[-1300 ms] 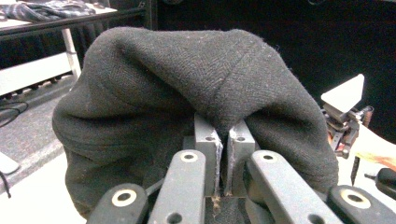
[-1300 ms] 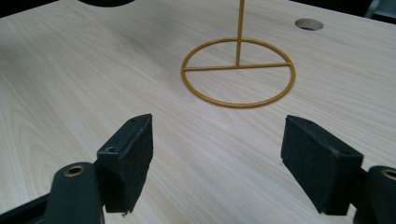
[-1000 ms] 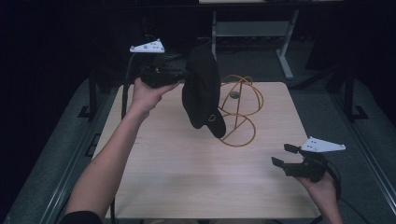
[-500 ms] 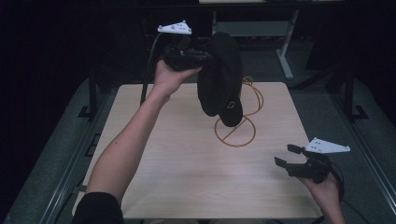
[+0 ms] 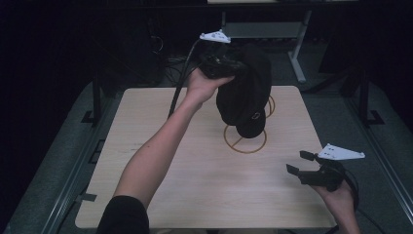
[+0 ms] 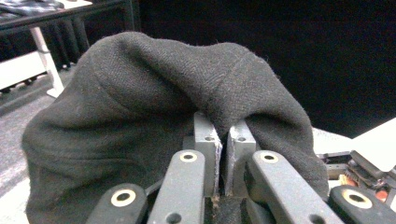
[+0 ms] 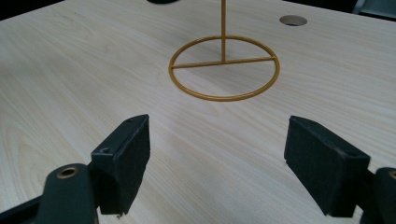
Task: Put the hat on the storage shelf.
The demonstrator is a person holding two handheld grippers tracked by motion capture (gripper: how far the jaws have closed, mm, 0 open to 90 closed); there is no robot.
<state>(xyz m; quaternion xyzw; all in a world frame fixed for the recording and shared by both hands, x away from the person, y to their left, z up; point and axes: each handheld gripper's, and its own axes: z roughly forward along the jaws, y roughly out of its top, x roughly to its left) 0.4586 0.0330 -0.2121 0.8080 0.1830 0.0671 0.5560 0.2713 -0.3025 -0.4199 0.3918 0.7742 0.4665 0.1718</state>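
Your left gripper pinches the black hat above the gold wire stand (right gripper gaping, idle) for hanging.

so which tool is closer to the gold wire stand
Left. The left tool holds the black cap raised directly over the gold wire stand. The right tool sits open low at the table's near right, apart from the stand's ring base.
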